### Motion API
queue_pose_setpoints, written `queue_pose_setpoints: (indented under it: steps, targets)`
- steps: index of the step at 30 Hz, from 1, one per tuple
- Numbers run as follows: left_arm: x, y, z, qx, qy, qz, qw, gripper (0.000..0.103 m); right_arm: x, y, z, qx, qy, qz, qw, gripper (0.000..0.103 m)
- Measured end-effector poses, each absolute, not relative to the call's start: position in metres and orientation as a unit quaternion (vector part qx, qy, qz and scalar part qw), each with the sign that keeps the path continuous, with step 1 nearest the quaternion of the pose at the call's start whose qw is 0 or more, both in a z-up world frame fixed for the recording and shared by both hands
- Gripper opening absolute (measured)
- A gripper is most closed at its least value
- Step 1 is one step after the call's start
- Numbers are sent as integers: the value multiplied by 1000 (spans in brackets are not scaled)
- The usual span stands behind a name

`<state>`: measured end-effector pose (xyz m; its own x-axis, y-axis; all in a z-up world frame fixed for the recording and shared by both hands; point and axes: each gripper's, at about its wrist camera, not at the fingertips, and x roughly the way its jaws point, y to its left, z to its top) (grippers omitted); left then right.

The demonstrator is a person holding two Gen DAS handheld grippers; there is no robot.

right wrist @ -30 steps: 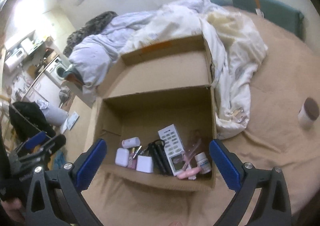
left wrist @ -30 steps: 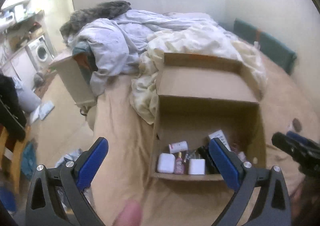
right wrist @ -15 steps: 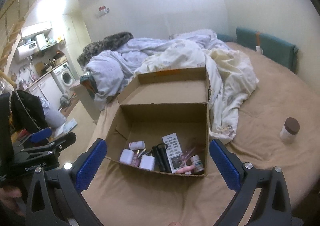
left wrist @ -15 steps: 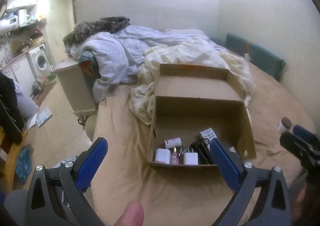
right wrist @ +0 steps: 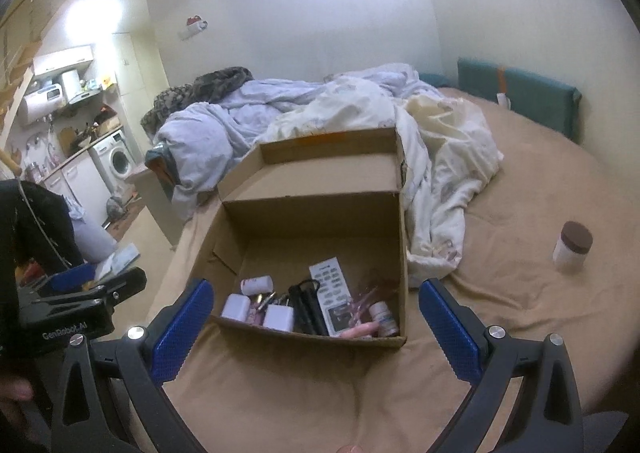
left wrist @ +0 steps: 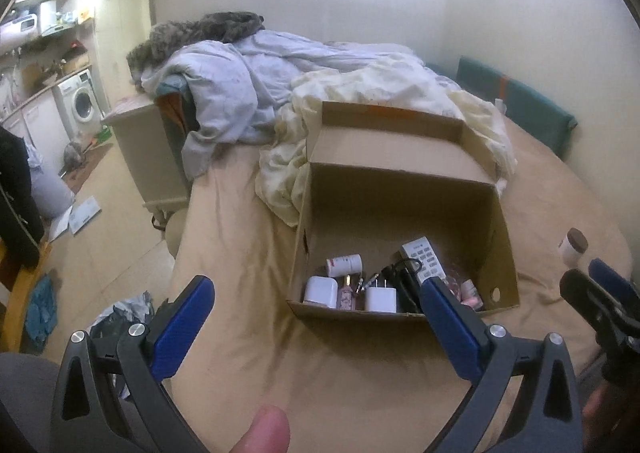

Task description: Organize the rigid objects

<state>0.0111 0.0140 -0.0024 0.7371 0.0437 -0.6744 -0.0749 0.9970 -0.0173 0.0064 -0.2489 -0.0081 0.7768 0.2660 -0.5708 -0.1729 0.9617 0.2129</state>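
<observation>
Both my tongs are spread wide with nothing in them, held above the near edge of the bed (right wrist: pixel 520 221). The cardboard box (right wrist: pixel 308 221) sits open on the tan sheet straight ahead of my right tongs (right wrist: pixel 316 313), framed between the two blue pads. From my left tongs (left wrist: pixel 316 313) the box is ahead and a bit to the right. Inside it, along the near wall: a white charger case (right wrist: pixel 236 307), a white plug adapter (right wrist: pixel 279 317), a small white bottle (right wrist: pixel 257 285), a black strap thing (right wrist: pixel 306 307), a remote (right wrist: pixel 331 299), plus some pink stuff in the right corner. A brown-lidded jar (right wrist: pixel 573 247) stands alone on the sheet, well off to the right of the box.
</observation>
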Motion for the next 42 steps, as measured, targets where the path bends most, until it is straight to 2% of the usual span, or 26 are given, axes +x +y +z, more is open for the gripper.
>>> queue_pose_setpoints:
  steps: [42]
  targets:
    - [10,10,-7,-11,365,19,931,102,16,-253,-14,74,325,109,937,103]
